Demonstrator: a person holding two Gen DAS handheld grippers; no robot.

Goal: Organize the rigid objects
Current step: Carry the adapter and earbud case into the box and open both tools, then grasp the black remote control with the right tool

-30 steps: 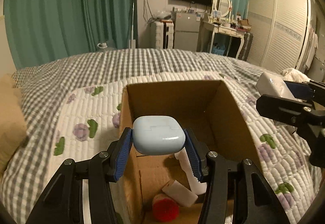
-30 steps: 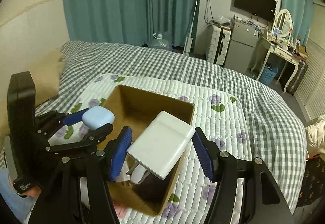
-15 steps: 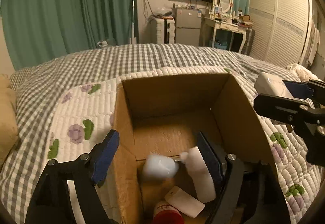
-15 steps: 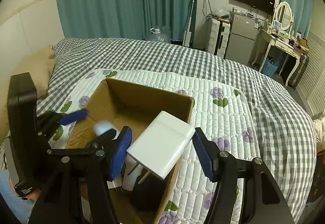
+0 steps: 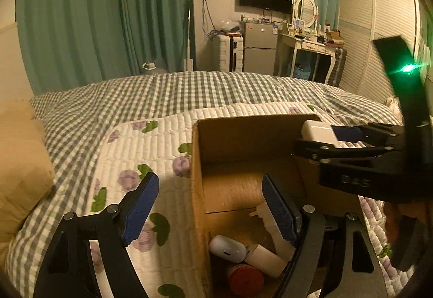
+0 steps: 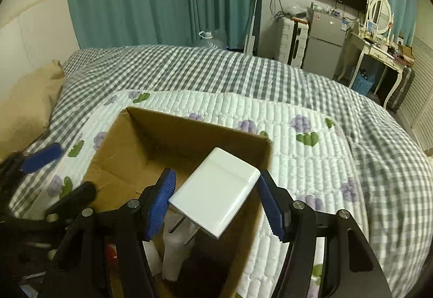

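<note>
An open cardboard box [image 5: 197,162] stands on the quilted bed cover; it also shows in the right wrist view [image 6: 151,135]. My left gripper [image 5: 211,206] is open and empty, straddling the box's left wall. A pale blue earbud case [image 5: 227,248] lies in the box bottom beside a white bottle [image 5: 273,227], a white block [image 5: 266,260] and a red-capped item [image 5: 245,277]. My right gripper [image 6: 216,206] is shut on a white plug charger [image 6: 216,198], held above the box's right side; the charger also shows in the left wrist view [image 5: 316,133].
The white floral quilt [image 6: 297,157] lies over a grey checked bedspread [image 6: 189,70]. A tan pillow [image 5: 19,168] sits at the left. Teal curtains, a fridge, a dressing table and wardrobe line the far walls.
My left gripper opened and dropped the blue earbud case into the box, then shifted left across the box wall. My right gripper moved in over the box with the charger.
</note>
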